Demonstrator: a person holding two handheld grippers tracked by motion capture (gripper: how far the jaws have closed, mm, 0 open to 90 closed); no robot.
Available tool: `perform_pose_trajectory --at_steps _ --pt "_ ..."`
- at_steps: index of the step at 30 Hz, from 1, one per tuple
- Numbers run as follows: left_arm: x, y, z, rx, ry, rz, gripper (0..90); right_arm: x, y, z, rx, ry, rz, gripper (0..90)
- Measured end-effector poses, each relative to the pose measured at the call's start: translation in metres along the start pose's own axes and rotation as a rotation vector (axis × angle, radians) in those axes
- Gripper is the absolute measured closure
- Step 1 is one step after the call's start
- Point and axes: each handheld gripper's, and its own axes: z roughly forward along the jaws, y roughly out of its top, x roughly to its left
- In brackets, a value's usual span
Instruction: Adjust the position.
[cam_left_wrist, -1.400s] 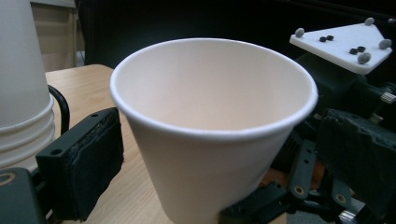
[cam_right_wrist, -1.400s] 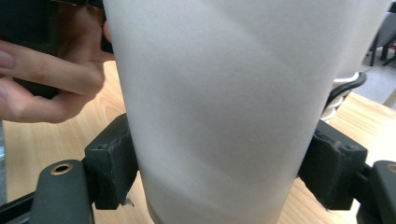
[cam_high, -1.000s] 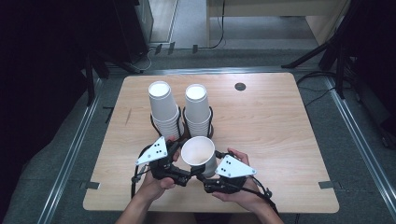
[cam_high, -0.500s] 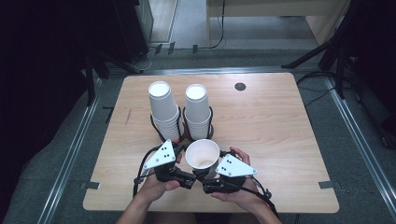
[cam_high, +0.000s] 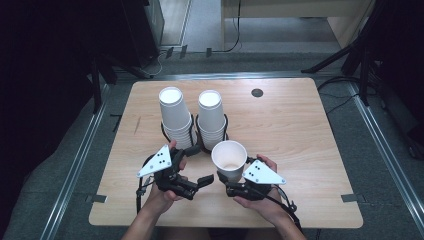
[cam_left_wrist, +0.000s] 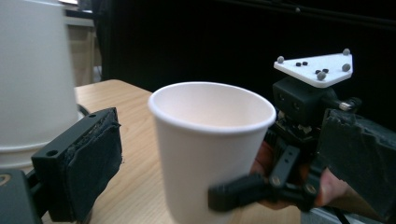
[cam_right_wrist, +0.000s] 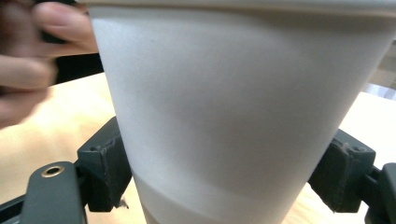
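An upright white paper cup (cam_high: 229, 159) stands near the table's front edge, between the pads of my right gripper (cam_high: 232, 186). In the right gripper view both pads (cam_right_wrist: 109, 163) press on the lower wall of the cup (cam_right_wrist: 233, 102); the jaws have just been closing on it. My left gripper (cam_high: 199, 164) sits just left of the cup, open. In the left gripper view its pads (cam_left_wrist: 84, 168) stand wide apart with the cup (cam_left_wrist: 210, 140) ahead of them, untouched. The right gripper (cam_left_wrist: 280, 182) shows behind the cup there.
Two stacks of upside-down white cups (cam_high: 172, 117) (cam_high: 211, 116) stand in wire holders just behind the grippers. The wooden table (cam_high: 300, 130) has a small dark disc (cam_high: 257, 92) at the back. Metal rails and dark equipment surround the table.
The cup has shifted a little to the right with the right gripper. The left gripper has drawn back to the left, away from the cup.
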Motion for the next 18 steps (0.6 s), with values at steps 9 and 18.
perform_pose_trajectory --at_steps 9,18 --pt "0.024 -0.009 -0.025 -0.046 0.173 -0.028 0.2 -0.044 -0.008 -0.012 -0.028 -0.182 0.054 19.1" --pt "0.036 -0.021 -0.047 -0.058 0.288 -0.057 0.2 -0.082 -0.021 -0.020 -0.017 -0.318 0.098 19.3"
